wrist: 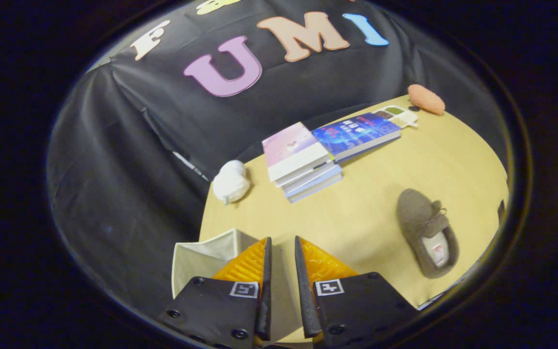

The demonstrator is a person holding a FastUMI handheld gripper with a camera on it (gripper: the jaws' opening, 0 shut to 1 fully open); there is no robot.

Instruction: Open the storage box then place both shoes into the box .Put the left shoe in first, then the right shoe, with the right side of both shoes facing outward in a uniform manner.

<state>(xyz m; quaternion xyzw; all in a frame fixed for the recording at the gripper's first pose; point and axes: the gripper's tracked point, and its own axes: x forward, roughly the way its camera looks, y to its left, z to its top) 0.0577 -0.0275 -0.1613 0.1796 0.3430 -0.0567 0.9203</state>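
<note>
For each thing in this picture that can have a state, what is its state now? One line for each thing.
gripper: fingers nearly closed, narrow gap, nothing held.
storage box: open top, beside the fingers.
brown shoe: on the table, outside the box, opening facing up.
stack of books: closed, lying flat.
blue book: closed, flat, leaning on the stack.
white cloth ball: crumpled, at the table edge.
orange item: lying at the far edge.

The tongs (280, 247) are two narrow upright blades with ribbed outer faces, standing slightly apart, each rising from a flat black angular mount that bears round screw heads and a small square black-and-white marker tag.
</note>
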